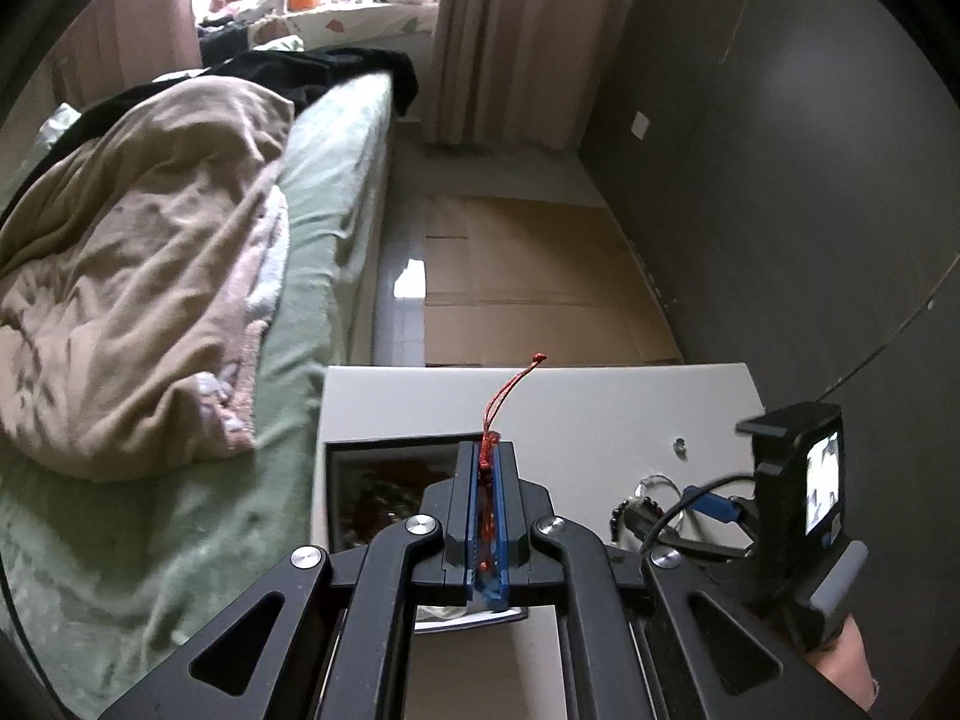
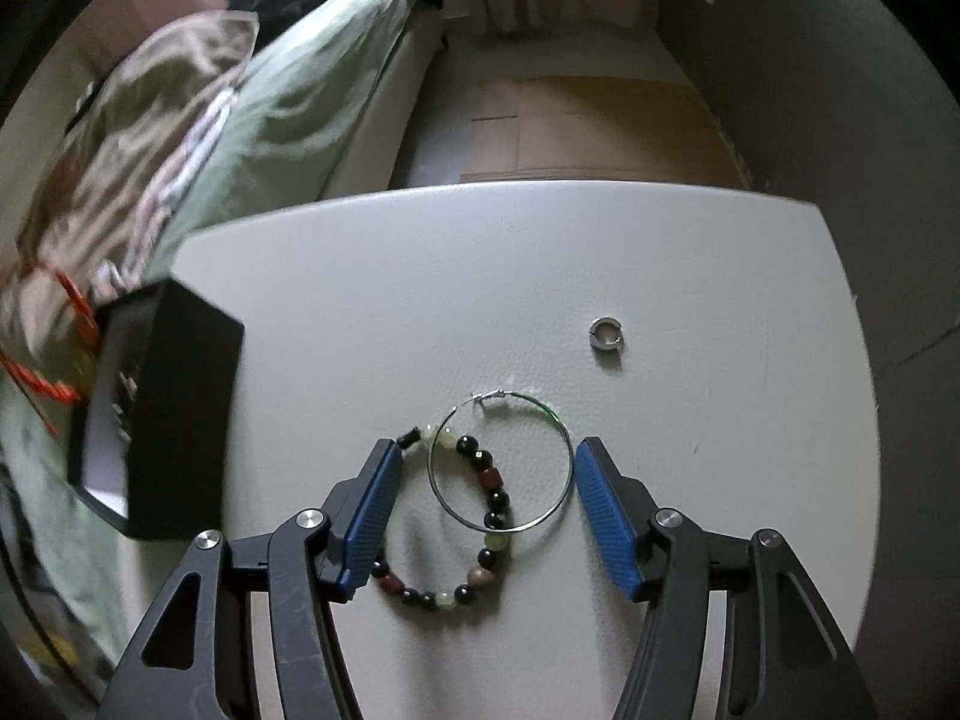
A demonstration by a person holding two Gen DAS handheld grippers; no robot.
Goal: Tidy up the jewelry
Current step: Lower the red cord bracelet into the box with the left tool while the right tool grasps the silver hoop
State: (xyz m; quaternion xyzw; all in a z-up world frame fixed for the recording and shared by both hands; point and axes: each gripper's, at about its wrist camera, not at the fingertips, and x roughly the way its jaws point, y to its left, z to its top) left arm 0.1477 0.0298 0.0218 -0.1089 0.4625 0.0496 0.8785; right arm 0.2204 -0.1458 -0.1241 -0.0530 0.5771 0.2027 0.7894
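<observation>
My left gripper [image 1: 489,450] is shut on a red cord bracelet [image 1: 503,396], whose loose ends stick out past the fingertips, above an open black jewelry box [image 1: 384,486]. My right gripper [image 2: 486,456] is open just above the white table [image 2: 480,276], its blue pads either side of a beaded bracelet [image 2: 480,546] and a thin wire hoop [image 2: 501,462] that overlaps it. A small silver ring [image 2: 606,334] lies further back to the right. The black box [image 2: 174,414] also shows at the left in the right wrist view, with the red cord [image 2: 66,348] blurred beside it.
A bed with a green sheet [image 1: 312,204] and a rumpled beige blanket [image 1: 138,276] runs along the table's left side. Cardboard sheets [image 1: 528,276] cover the floor beyond the table. A dark wall [image 1: 810,180] is on the right. The right gripper's body [image 1: 798,492] stands at the right in the left wrist view.
</observation>
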